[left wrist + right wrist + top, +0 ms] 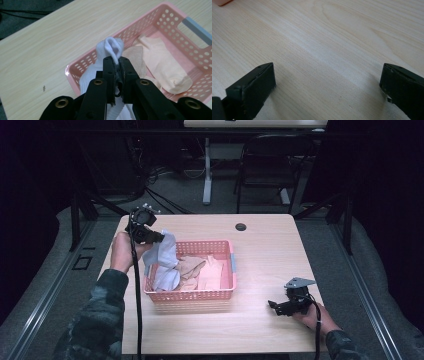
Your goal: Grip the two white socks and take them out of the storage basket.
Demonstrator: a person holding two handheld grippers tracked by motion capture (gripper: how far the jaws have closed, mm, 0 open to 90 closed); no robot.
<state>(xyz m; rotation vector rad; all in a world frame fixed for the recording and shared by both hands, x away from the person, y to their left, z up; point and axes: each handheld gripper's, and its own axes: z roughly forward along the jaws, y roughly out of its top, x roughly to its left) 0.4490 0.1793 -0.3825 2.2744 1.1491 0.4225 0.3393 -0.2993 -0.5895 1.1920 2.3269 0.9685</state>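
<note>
Left tongs (116,65) clamped on white sock (113,47)

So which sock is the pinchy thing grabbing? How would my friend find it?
Look for the pink basket in the middle of the wooden table. At the basket's left end, the left gripper pinches a sock that hangs over the edge. It is the white sock; the others lying flat inside are peach or tan.

Surface finishes: cloth, plastic, wood-grain laminate.
White sock (113,48): soft ribbed knit. Basket (172,18): perforated pink plastic, slight sheen. Table (332,42): smooth pale wood grain, matt.
</note>
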